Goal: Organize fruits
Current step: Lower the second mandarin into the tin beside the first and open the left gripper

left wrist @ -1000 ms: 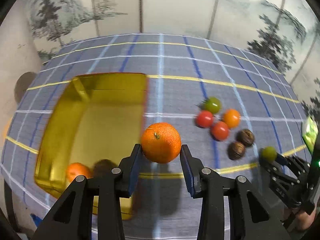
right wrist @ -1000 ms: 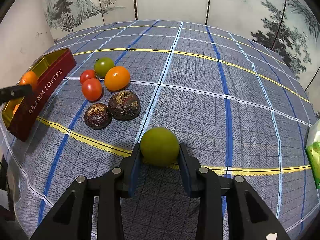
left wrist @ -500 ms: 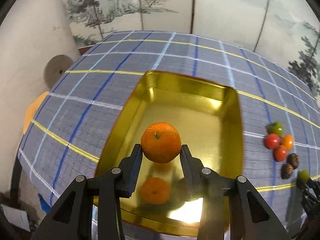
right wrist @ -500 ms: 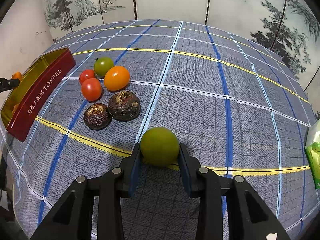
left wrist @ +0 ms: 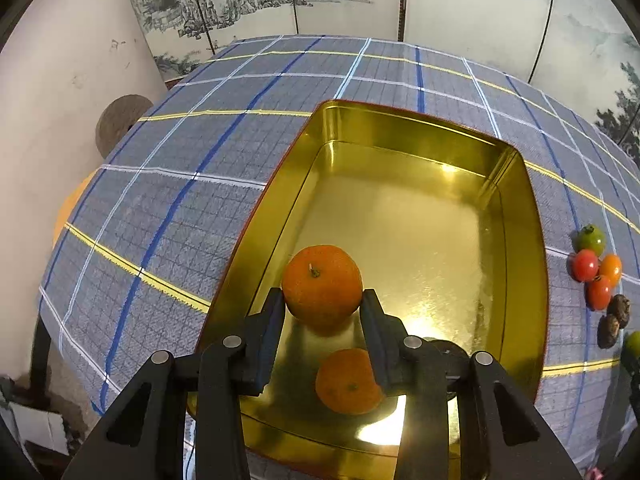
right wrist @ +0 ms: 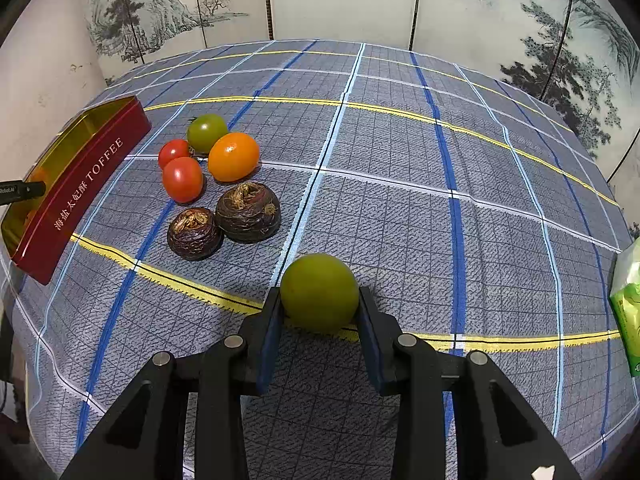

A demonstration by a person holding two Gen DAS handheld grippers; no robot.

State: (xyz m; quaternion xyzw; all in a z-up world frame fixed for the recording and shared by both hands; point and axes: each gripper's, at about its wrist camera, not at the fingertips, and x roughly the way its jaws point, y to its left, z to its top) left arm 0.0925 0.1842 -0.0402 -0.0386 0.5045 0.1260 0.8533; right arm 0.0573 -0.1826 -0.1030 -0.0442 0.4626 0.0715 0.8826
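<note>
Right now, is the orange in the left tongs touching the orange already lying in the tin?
Apart. The left wrist view shows the held orange clamped above the tin floor, with bare gold floor between it and the lying orange.

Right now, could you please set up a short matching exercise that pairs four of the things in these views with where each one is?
Things:
1. orange mandarin with a stem
2. second mandarin
3. round green fruit
4. two dark brown bulbs

Places:
A. lying on the floor of the gold tin
B. on the checked cloth, beside the small tomatoes
C. gripped in the left claw, above the tin
D. gripped in the right claw, over the cloth

Pairs: 1-C, 2-A, 3-D, 4-B
</note>
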